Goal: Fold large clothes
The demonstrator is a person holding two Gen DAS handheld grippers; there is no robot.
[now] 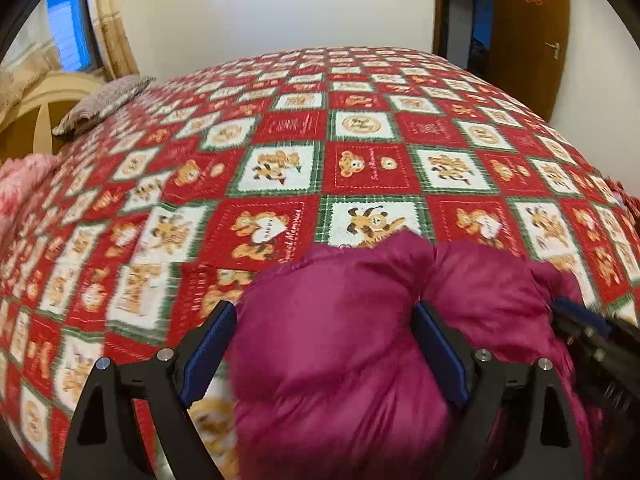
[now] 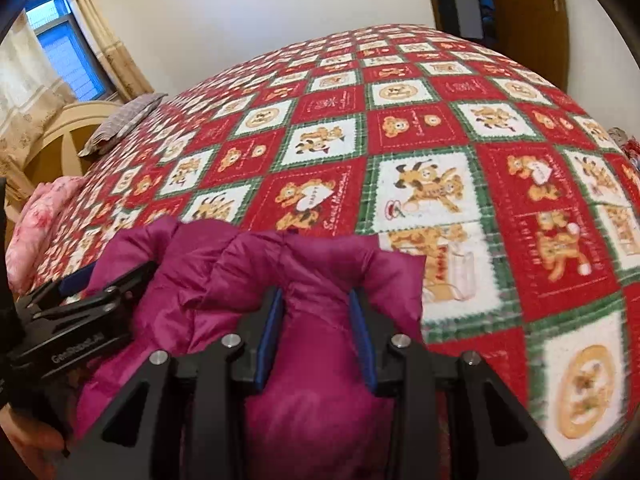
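A puffy magenta down jacket (image 1: pixel 340 344) is bunched up at the near edge of the bed, above the red bear-patterned blanket (image 1: pixel 360 168). My left gripper (image 1: pixel 324 316) has its jaws wide apart with a thick fold of the jacket filling the gap between them. My right gripper (image 2: pixel 318 304) is closed on a narrower fold of the same jacket (image 2: pixel 304 380). The right gripper shows at the right edge of the left wrist view (image 1: pixel 592 332). The left gripper shows at the left of the right wrist view (image 2: pixel 80 300). The two grippers are close side by side.
The bed's blanket (image 2: pixel 420 152) spreads ahead. A grey pillow (image 1: pixel 108 100) and cream headboard (image 1: pixel 44 100) are at far left, a pink cloth (image 1: pixel 20 184) at the left edge. A wooden door (image 1: pixel 528 32) stands far right, a curtained window (image 2: pixel 60 52) far left.
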